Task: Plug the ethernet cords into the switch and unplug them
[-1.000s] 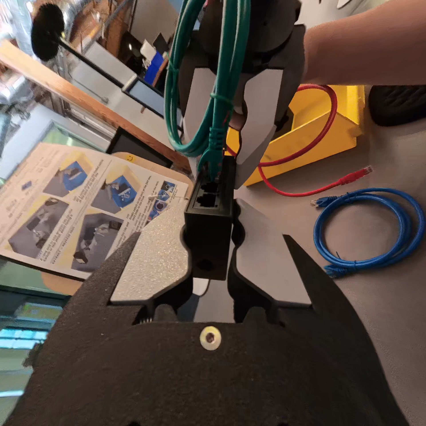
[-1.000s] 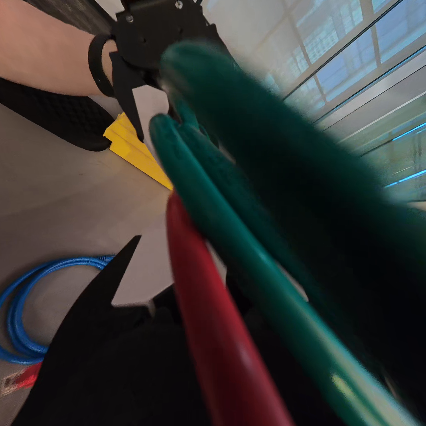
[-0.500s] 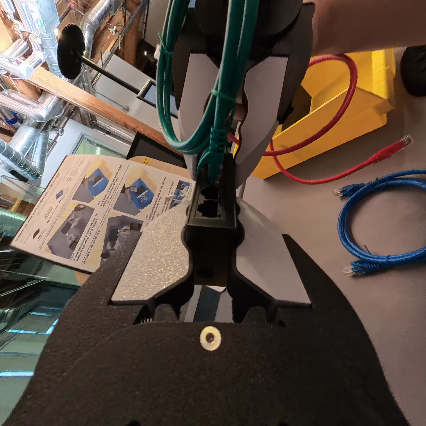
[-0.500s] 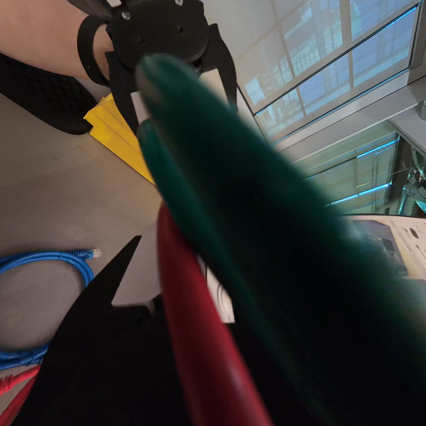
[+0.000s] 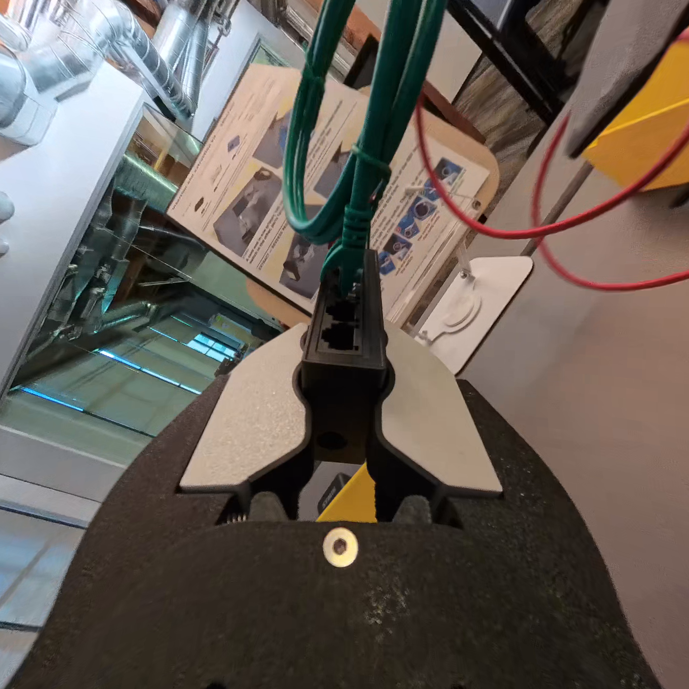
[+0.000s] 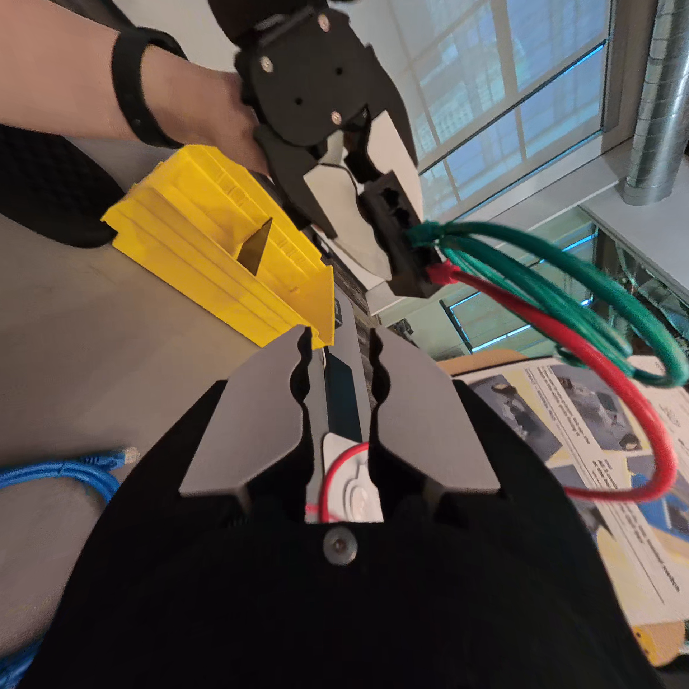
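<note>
grey tabletop (image 6: 74, 335) | left jaws clamp black switch (image 5: 345, 358) | right jaws parted, empty

Printed instruction sheet (image 5: 335, 156) bears writing, too small to read

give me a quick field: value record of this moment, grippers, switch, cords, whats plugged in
left gripper: shut on the black switch, held off the table
right gripper: open, empty, apart from the switch
green cord: coiled bundle, one end plugged into the switch
red cord: plugged into the port next to the green one
free ports: at least two visible on the switch
blue cord: coiled on the grey table, unplugged
yellow bin: on the table behind the grippers
</note>
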`<state>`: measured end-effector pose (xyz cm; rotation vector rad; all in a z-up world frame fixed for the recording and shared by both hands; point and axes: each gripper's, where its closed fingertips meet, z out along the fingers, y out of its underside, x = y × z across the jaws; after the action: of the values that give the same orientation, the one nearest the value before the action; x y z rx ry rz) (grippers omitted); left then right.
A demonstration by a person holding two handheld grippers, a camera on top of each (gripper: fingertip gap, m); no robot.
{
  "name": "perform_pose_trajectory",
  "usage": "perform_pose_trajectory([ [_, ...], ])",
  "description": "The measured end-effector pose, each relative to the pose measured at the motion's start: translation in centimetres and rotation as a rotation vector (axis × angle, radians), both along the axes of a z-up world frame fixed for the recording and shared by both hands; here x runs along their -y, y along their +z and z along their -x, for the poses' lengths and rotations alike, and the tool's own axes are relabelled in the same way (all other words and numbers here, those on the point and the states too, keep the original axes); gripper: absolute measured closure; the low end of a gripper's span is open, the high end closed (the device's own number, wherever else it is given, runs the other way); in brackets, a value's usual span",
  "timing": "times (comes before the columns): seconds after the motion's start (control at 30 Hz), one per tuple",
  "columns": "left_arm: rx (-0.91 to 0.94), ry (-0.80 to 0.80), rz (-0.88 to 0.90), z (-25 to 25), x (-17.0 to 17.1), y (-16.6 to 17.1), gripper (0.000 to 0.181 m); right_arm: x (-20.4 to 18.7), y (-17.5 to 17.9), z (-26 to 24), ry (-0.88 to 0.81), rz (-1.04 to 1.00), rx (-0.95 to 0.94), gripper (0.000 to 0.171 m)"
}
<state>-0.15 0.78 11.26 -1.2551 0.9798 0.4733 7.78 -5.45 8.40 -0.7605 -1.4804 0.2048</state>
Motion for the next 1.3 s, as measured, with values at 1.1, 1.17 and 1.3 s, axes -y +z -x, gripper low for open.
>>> perform_pose_trajectory([
  [1.1, 0.008, -0.026, 0.021, 0.6, 1.2, 1.2, 0.151, 1.9, -23.1, -1.1, -0.837, 1.500, -0.173, 0.130],
  [1.17, 0.012, -0.035, 0.025, 0.5, 1.2, 1.2, 0.151, 1.1, -23.2, -0.8, -0.884, 1.462, -0.191, 0.132],
  [1.3, 0.020, -0.047, 0.034, 0.5, 1.1, 1.2, 0.151, 0.0, -23.5, -0.4, -0.987, 1.359, -0.171, 0.137],
])
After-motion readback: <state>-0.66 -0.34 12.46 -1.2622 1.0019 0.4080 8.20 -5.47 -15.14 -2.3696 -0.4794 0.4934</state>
